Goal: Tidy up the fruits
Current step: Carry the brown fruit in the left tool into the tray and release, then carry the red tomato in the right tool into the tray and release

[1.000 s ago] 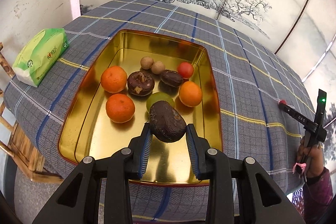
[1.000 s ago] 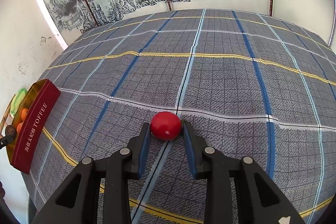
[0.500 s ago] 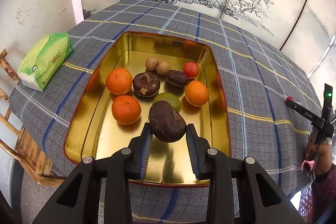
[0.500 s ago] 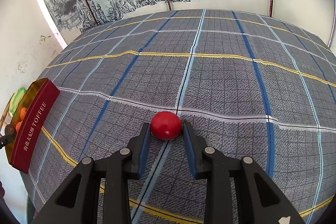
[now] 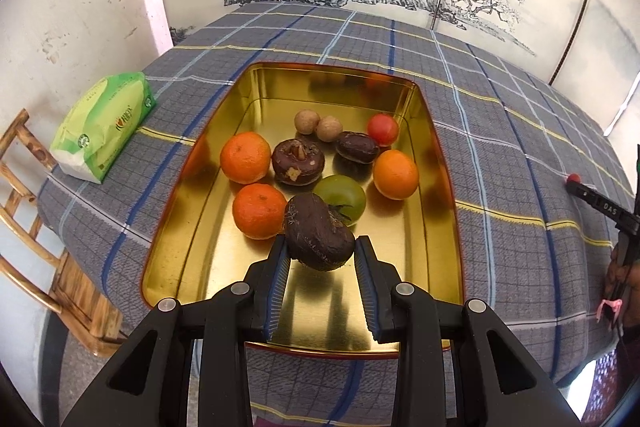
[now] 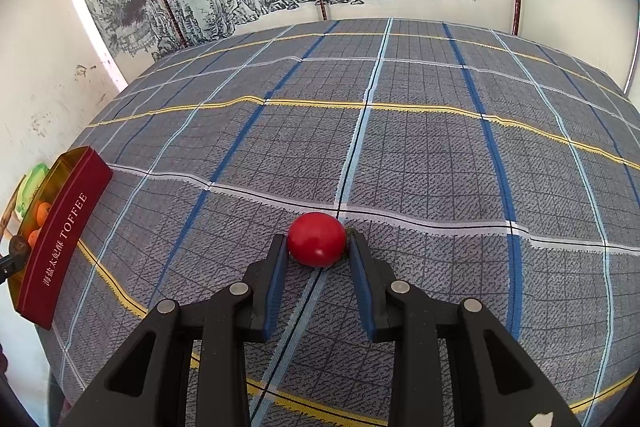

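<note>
Above the gold tin [image 5: 416,155], left tongs [image 5: 320,255] clamp a dark brown fruit [image 5: 318,237]; right tongs [image 6: 317,247] clamp a red tomato [image 6: 316,239] on the table [image 6: 420,155].

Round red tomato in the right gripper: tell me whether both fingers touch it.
Touching. The right wrist view shows the round red tomato pressed between the right gripper, no gap either side.

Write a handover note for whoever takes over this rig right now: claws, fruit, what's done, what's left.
Left claw: shut on a dark brown fruit, held above the near part of the gold tin.
Right claw: shut on a red tomato at the tablecloth, well right of the tin.
Done: three oranges, a green fruit, a red tomato, two dark fruits and two small tan ones lie in the tin.
Left: release the brown fruit into the tin, then bring the tomato over and drop it in.
</note>
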A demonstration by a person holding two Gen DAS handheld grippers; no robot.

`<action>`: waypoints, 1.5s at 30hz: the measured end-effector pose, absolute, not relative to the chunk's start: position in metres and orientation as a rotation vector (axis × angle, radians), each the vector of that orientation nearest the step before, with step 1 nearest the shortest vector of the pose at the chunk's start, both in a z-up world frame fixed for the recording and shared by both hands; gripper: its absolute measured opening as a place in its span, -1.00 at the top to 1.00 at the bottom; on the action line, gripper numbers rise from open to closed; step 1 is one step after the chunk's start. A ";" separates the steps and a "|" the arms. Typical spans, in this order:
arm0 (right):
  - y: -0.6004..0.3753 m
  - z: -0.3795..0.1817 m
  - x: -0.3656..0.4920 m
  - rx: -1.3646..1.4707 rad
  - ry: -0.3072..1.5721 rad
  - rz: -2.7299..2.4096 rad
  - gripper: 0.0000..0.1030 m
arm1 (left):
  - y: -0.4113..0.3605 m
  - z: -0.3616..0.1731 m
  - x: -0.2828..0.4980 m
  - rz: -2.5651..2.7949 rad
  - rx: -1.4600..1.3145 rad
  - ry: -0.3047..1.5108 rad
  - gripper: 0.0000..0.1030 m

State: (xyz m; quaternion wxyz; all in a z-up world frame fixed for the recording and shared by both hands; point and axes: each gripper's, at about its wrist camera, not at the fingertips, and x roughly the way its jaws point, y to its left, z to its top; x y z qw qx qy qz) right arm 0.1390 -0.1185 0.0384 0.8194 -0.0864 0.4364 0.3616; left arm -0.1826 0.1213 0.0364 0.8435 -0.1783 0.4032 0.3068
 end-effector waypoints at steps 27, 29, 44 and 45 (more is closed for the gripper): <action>-0.121 0.043 0.123 -0.181 0.924 0.795 0.46 | 0.116 0.043 -0.184 0.703 -0.317 0.838 0.26; -0.121 0.043 0.121 -0.182 0.925 0.797 0.46 | 0.117 0.042 -0.184 0.703 -0.317 0.842 0.24; -0.124 0.051 0.105 -0.163 0.918 0.838 0.46 | 0.115 0.045 -0.184 0.710 -0.317 0.838 -0.07; -0.123 0.054 0.102 -0.163 0.912 0.847 0.46 | 0.115 0.045 -0.184 0.714 -0.316 0.840 -0.09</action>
